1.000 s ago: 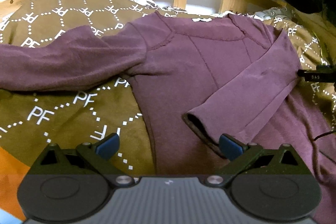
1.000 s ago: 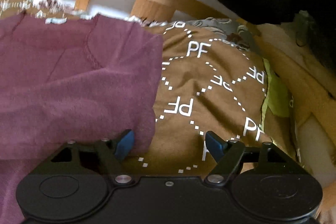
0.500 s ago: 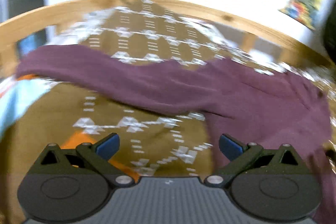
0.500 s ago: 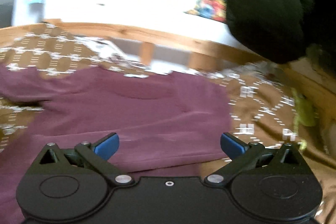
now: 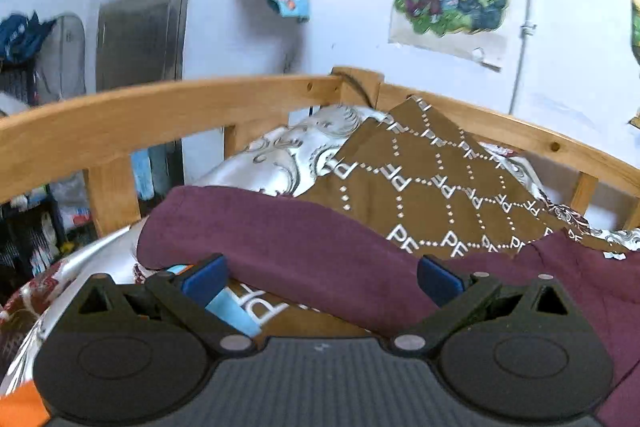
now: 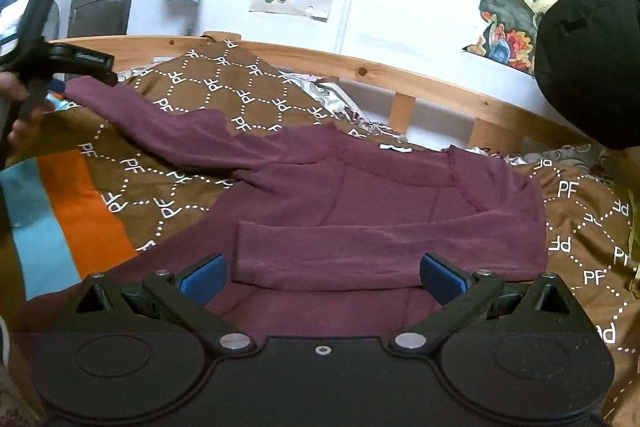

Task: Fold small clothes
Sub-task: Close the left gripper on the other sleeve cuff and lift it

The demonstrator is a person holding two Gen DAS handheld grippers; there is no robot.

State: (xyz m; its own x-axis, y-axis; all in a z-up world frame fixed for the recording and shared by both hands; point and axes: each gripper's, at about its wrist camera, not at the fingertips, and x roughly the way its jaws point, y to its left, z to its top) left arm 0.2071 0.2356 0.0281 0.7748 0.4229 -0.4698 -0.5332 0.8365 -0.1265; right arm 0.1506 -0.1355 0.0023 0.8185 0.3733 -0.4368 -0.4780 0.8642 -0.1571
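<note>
Left wrist view
Left gripper (image 5: 320,277): your jaws stand wide apart, and the blue pads (image 5: 204,273) press on nothing.
Pose: you hold it tilted a little downward, facing the far left corner of the bed.
Outstretched sleeve (image 5: 280,251): it crosses the gap between your fingers, lying on the bedding past them; the cuff end sits just beyond your left pad.
Brown blanket (image 5: 440,183): printed with white PF letters, it rises behind the sleeve toward the far corner.
Wooden bed rail (image 5: 160,107): it runs across the far side, with the wall and its posters behind.

Right wrist view
Right gripper (image 6: 322,277): your jaws have just been opening and now stand fully apart with nothing clamped; cloth lies beyond them, untouched by the pads.
Pose: you hold it level across, angled slightly down over the near part of the garment.
Maroon long-sleeved top (image 6: 380,195): it lies flat on the brown blanket, neckline toward the far rail.
Folded sleeve (image 6: 380,251): it lies across the chest, cuff pointing left, just past your fingertips.
Outstretched sleeve: it runs to the far left, where your left gripper hovers at the cuff.
Your left hand (image 6: 16,95): at the left edge, wrapped around the handle.
Black padded garment (image 6: 592,39): it hangs at the far right.
</note>
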